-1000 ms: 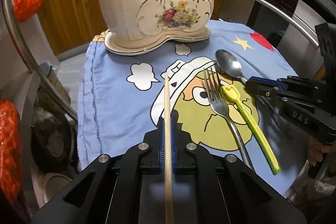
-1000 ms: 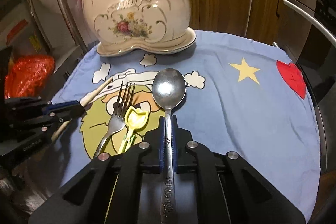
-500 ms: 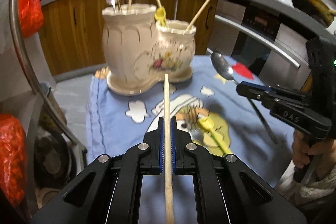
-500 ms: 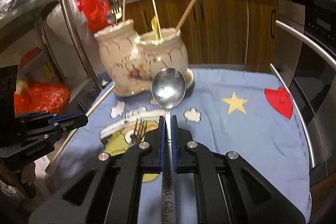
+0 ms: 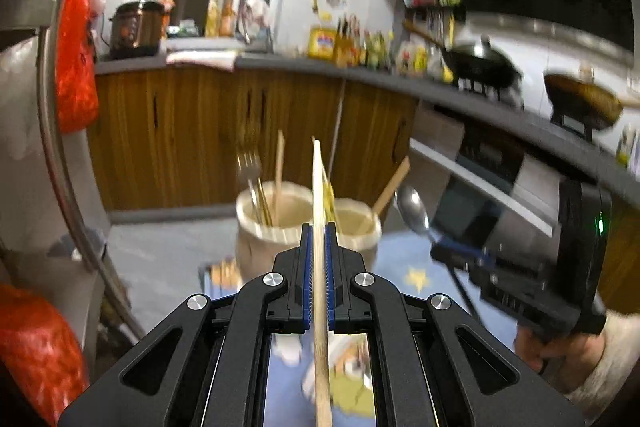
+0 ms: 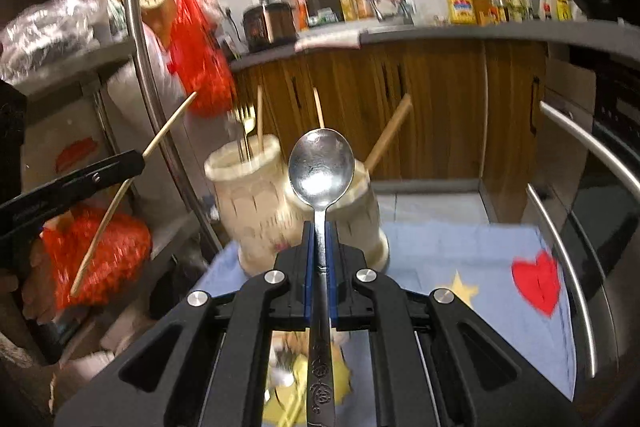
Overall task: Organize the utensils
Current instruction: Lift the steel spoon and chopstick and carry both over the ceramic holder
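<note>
hand-held gripper (image 5: 318, 247) clamping chopstick (image 5: 319, 195), holder (image 5: 248, 247) beyond

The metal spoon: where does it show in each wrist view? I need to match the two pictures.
Left wrist view: the metal spoon is right of centre, bowl up, held by the right gripper.
Right wrist view: the spoon stands dead centre, handle clamped in that gripper.
Shared landmark: the cream ceramic utensil holder, behind the spoon in both.

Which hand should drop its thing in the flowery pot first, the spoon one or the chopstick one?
Probably the left. Its gripper holds the chopstick lined up between the holder's two openings. The right gripper with the spoon looks about as close, so it's nearly even.
</note>
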A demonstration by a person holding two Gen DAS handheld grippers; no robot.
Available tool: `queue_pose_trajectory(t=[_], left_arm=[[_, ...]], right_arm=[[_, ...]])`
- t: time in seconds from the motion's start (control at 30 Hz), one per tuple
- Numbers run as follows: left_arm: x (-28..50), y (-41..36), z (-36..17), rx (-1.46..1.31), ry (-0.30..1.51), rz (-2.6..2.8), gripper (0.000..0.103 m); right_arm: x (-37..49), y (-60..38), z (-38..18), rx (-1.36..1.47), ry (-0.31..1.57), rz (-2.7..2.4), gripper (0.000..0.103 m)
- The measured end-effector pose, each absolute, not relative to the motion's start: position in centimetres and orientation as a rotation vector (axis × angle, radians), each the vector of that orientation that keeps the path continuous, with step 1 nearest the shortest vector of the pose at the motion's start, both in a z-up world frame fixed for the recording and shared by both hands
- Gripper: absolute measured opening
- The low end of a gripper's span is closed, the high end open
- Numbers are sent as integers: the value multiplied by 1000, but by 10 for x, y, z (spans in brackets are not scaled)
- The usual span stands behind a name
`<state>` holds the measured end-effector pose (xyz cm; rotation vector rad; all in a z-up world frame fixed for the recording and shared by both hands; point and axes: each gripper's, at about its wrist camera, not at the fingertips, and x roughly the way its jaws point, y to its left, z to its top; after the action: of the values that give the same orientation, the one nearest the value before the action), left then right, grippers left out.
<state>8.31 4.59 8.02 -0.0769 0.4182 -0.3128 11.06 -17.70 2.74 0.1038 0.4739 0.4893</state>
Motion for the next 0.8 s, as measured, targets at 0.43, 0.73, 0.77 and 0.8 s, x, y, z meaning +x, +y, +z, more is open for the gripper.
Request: queue_pose_trajectory(t=[0.43, 0.73, 0.77, 0.8], left_arm=[[180, 57, 107, -220, 236, -288, 6], [212, 48, 85, -200, 157, -181, 6], [213, 48, 83, -195, 155, -173, 6], [214, 47, 80, -188, 147, -164, 6]], right_arm=[[184, -164, 72, 256, 214, 569, 6], [232, -160, 50, 336, 215, 520, 6], [235, -159, 47, 329, 217, 514, 6], [237, -157, 44, 322, 216, 507, 6]])
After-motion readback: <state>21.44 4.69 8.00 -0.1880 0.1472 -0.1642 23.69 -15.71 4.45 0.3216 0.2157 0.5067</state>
